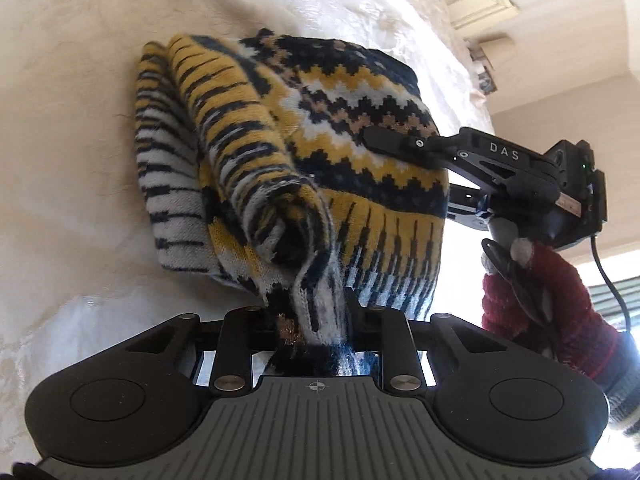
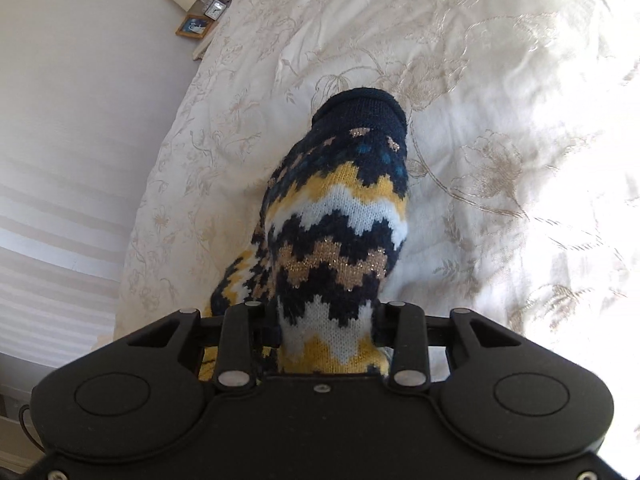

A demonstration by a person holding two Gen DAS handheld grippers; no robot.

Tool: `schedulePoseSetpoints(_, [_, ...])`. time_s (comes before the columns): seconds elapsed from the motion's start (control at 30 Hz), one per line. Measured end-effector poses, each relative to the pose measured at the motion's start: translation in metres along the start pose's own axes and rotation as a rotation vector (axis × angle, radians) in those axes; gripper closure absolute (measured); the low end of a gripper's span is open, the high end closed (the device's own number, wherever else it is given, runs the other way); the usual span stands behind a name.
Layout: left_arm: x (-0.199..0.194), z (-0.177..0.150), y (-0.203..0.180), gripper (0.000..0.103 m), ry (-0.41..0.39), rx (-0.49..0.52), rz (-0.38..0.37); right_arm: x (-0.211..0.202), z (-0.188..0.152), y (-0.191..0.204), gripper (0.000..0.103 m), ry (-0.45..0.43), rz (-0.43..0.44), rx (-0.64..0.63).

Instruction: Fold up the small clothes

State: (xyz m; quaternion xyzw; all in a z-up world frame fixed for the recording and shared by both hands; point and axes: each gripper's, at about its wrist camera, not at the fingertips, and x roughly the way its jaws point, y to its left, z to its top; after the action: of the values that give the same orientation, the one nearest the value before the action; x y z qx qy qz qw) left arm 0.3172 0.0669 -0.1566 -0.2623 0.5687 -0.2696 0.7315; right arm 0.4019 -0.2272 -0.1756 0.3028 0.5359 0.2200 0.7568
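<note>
A small knitted sweater point(image 1: 320, 128) in navy, yellow and white zigzags lies partly folded on a cream bedspread point(image 1: 80, 120). My left gripper point(image 1: 312, 320) is shut on its bunched striped hem at the near edge. In the left wrist view my right gripper point(image 1: 384, 140) reaches in from the right, its black fingers pinching the sweater's far side. In the right wrist view the right gripper point(image 2: 326, 328) is shut on a fold of the sweater point(image 2: 344, 216), whose navy collar points away from me. The fingertips of both grippers are buried in the knit.
A hand in a red knitted glove point(image 1: 548, 304) holds the right gripper, with a cable trailing from it. The embroidered bedspread point(image 2: 480, 160) spreads around the sweater. A bedside shelf with a clock and a framed picture point(image 2: 194, 26) stands at the bed's far left edge.
</note>
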Motion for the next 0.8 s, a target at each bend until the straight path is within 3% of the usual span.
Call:
schedulePoseSetpoints(0.3, [0.025,-0.065,-0.068,0.078,0.074,0.133,-0.051,-0.095,-0.054,-0.036,0.056,-0.033,-0.136,0.019])
schedulePoseSetpoints(0.37, [0.035,-0.083,-0.074,0.078,0.102,0.129,-0.043,-0.103,-0.068,-0.052,0.049,-0.014,-0.188,0.030])
schedulePoseSetpoints(0.5, [0.050,-0.116,-0.073,0.075,0.132,0.116,0.105,-0.107,-0.089,-0.069,0.036,0.008,-0.329,0.015])
schedulePoseSetpoints(0.57, [0.048,-0.126,-0.065,0.069,0.107,0.057,0.148,-0.113,-0.096,-0.073,0.033,-0.007,-0.316,0.031])
schedulePoseSetpoints(0.67, [0.037,-0.138,-0.058,0.067,0.055,-0.030,0.175,-0.122,-0.102,-0.073,0.029,-0.028,-0.301,0.015])
schedulePoseSetpoints(0.8, [0.021,-0.145,-0.059,0.068,0.009,-0.029,0.235,-0.136,-0.107,-0.073,0.028,-0.058,-0.276,-0.011])
